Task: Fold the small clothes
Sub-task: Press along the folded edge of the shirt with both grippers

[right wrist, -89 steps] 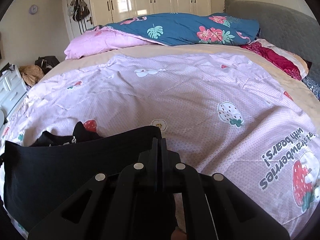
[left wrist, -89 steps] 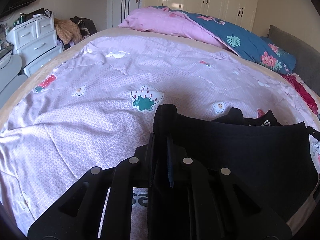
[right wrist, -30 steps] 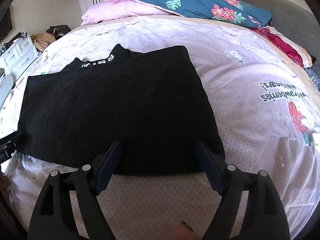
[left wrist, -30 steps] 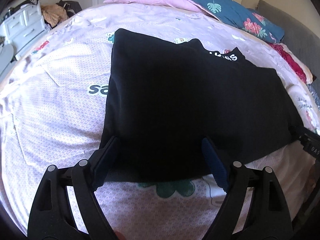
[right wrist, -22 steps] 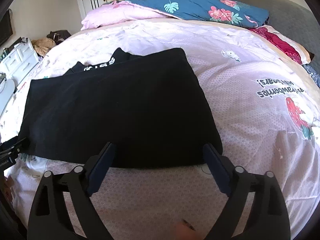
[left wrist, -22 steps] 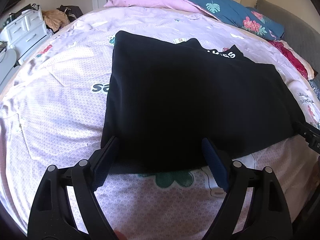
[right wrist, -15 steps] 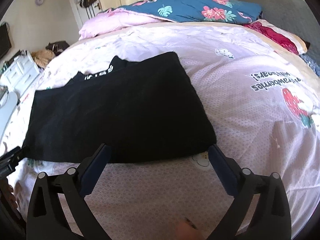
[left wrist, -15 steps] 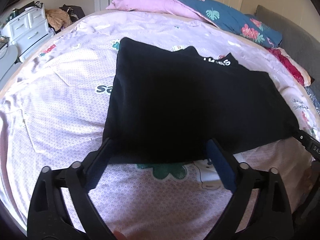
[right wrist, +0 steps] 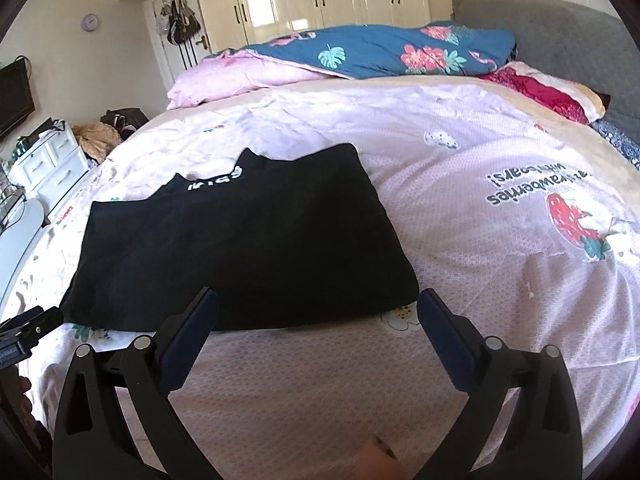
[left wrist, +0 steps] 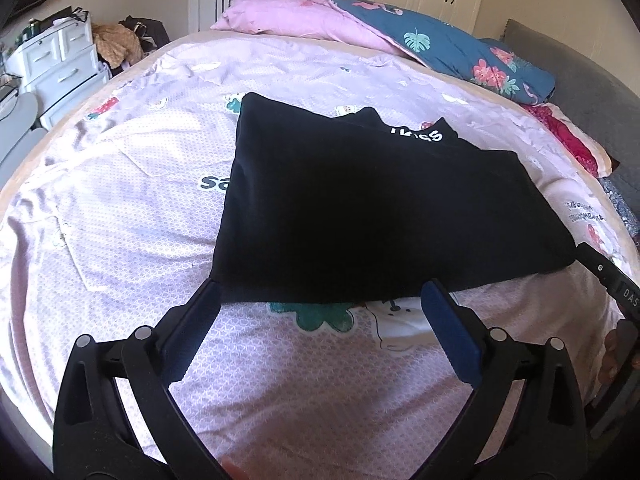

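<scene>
A black garment (left wrist: 372, 216) with white lettering lies folded flat on the pink bedspread (left wrist: 120, 216); it also shows in the right wrist view (right wrist: 240, 252). My left gripper (left wrist: 320, 300) is open and empty, just short of the garment's near edge. My right gripper (right wrist: 316, 306) is open and empty, just short of the near right corner. The tip of the right gripper (left wrist: 608, 276) shows at the left view's right edge, and part of the left gripper (right wrist: 24, 328) at the right view's left edge.
A pink and blue floral duvet (right wrist: 360, 56) is piled at the far side of the bed, with a red blanket (right wrist: 536, 88) and grey headboard (right wrist: 560, 32) to the right. White drawers (left wrist: 60, 64) and a heap of clothes (left wrist: 116, 40) stand left of the bed.
Three seconds ago both grippers were shut on the garment and held it up. They have let it go flat on the bed, opened, and drawn back from its near edge.
</scene>
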Demonstrator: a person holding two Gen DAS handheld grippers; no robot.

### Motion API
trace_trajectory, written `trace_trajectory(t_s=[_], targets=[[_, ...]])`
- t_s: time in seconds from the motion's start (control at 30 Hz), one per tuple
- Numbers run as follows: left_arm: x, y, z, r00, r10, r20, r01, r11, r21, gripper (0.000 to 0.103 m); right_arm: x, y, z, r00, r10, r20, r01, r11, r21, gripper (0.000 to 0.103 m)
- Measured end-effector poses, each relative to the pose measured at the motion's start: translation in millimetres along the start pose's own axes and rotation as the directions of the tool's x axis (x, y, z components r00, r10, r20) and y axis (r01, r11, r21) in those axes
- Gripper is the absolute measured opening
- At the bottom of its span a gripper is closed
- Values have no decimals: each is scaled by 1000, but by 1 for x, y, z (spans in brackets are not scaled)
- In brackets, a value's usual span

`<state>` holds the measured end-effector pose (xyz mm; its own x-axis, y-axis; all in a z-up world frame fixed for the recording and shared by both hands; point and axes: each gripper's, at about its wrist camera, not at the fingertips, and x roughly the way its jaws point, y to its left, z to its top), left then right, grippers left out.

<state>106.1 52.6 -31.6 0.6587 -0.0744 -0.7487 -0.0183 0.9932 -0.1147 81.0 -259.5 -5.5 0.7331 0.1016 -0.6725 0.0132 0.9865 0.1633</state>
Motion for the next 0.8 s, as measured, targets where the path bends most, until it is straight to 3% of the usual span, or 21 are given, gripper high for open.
trace_trajectory(t_s=[0.43,0.8], targets=[[-24,19,-4,1000,19,25,-18,999,-31,94,-27,30,-8,999,-4,49,8,996,-91,99],[-37,54,-2,995,78,57,-73,993,-96,94,-38,69,-16,998,37,58,-25,980,-198,99]])
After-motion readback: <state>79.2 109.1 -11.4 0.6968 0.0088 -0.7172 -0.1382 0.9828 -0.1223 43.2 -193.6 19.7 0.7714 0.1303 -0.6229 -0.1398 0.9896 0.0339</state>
